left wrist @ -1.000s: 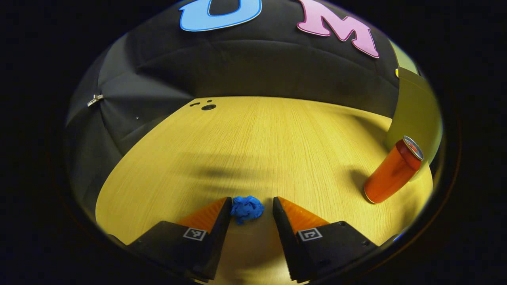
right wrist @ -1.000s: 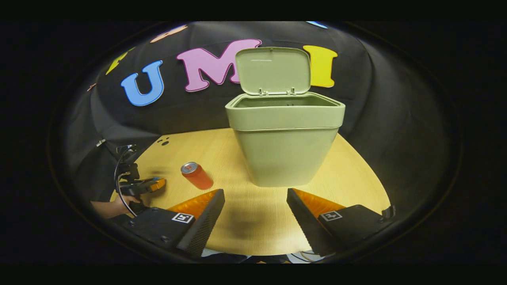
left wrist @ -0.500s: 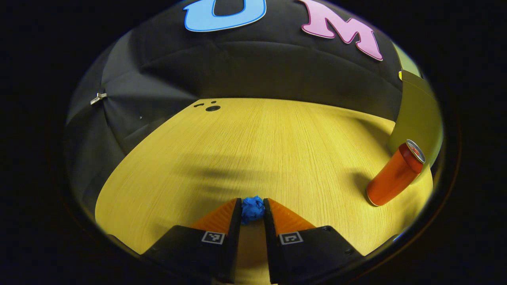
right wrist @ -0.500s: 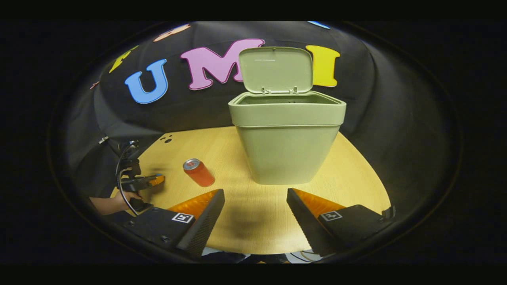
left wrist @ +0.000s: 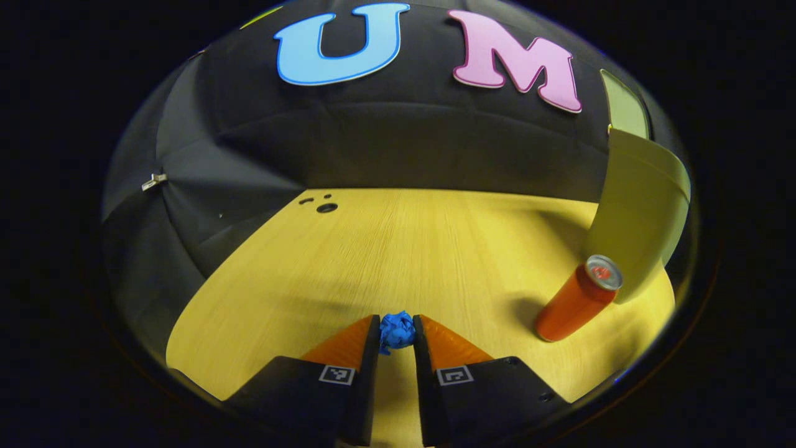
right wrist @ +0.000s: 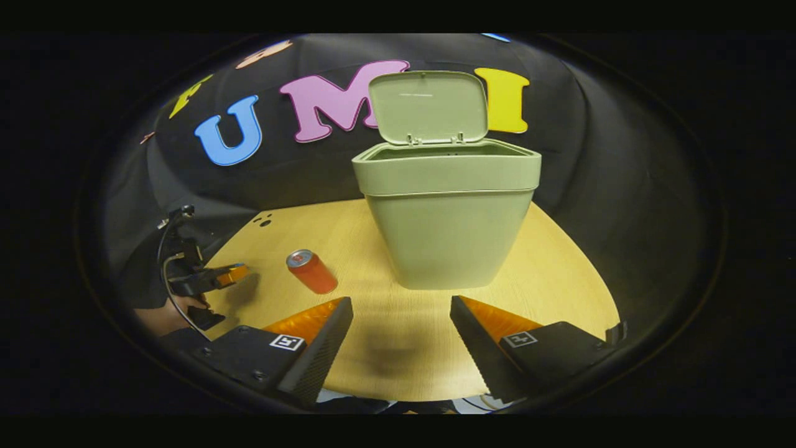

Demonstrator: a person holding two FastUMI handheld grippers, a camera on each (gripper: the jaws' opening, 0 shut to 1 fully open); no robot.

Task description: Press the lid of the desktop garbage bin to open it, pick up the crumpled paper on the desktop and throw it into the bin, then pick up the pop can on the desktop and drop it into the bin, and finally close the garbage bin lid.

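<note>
Since half a second ago the left gripper [left wrist: 396,333] has risen off the table [left wrist: 398,249], keeping the blue crumpled paper [left wrist: 397,330] pinched between both fingers at bottom centre of the left gripper view. The orange pop can [left wrist: 575,298] stands upright at lower right there, just in front of the green garbage bin [left wrist: 640,205] (cut by the frame edge). In the right gripper view, the right gripper [right wrist: 401,336] hangs wide open and empty at the bottom; beyond it, centre frame, the bin's lid [right wrist: 428,107] stands raised.
</note>
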